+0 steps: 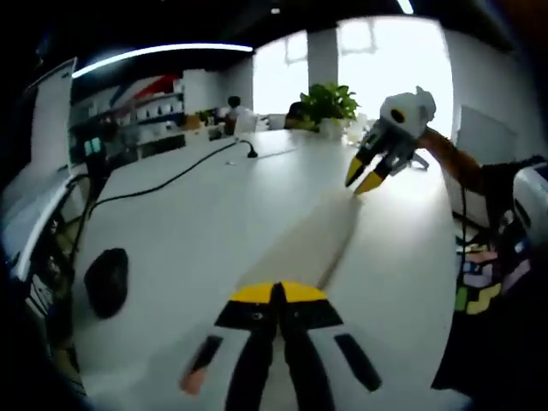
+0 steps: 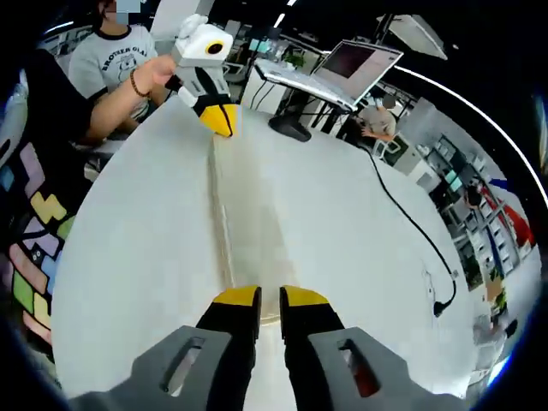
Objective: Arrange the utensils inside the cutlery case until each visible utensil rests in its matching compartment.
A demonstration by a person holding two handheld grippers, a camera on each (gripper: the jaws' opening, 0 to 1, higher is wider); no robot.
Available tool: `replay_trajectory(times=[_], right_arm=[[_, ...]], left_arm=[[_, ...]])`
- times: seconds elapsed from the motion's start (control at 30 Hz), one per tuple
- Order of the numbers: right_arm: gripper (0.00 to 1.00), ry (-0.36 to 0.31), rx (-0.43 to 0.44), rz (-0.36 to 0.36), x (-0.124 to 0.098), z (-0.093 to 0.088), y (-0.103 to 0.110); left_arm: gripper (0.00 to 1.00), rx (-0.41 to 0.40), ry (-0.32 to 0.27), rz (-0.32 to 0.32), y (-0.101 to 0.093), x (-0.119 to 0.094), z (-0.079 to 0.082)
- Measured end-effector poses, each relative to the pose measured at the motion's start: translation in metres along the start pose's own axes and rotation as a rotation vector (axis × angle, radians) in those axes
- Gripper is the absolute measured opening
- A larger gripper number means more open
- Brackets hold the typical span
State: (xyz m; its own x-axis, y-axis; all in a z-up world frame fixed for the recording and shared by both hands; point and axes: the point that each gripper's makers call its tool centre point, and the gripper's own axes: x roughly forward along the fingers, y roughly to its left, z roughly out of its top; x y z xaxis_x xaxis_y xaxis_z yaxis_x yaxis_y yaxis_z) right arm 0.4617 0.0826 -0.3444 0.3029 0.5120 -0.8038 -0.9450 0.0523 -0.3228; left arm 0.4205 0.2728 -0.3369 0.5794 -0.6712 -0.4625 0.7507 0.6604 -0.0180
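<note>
Right gripper view suggests little progress: both closed grippers, right gripper (image 2: pixel 270 300) and left gripper (image 2: pixel 219 120), pinch opposite ends of a blurry, seemingly still-shut cutlery case (image 2: pixel 248 223).

Right gripper (image 2: pixel 271 300) jaws nearly shut at near end of long pale case (image 2: pixel 248 214) on white table (image 2: pixel 342 223); left gripper (image 2: pixel 221 120) at far end.

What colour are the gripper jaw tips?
Yellow on black jaws, clearest on the right gripper in the right gripper view.
</note>
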Motion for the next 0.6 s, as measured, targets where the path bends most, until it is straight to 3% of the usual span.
replay_trajectory(times=[0.07,0.17,0.27,0.4,0.5,0.6], right_arm=[[0.08,0.057,0.063,0.145,-0.003,0.001,0.014],[0.11,0.096,0.053,0.231,-0.005,0.007,0.020],[0.11,0.147,0.044,0.227,0.000,0.009,0.016],[0.11,0.182,0.065,0.285,0.006,0.010,0.024],[0.10,0.198,0.052,0.304,0.007,0.011,0.026],[0.11,0.207,0.053,0.315,0.008,0.010,0.026]], left_arm=[[0.01,-0.023,-0.007,0.020,0.004,-0.002,0.001],[0.01,-0.019,-0.013,0.053,0.012,-0.007,0.002],[0.01,-0.041,-0.011,0.068,0.016,-0.009,0.000],[0.01,-0.047,0.025,0.082,0.020,-0.010,-0.009],[0.03,-0.106,0.059,0.092,0.022,-0.013,-0.015],[0.03,-0.050,0.067,0.048,0.016,-0.015,-0.018]])
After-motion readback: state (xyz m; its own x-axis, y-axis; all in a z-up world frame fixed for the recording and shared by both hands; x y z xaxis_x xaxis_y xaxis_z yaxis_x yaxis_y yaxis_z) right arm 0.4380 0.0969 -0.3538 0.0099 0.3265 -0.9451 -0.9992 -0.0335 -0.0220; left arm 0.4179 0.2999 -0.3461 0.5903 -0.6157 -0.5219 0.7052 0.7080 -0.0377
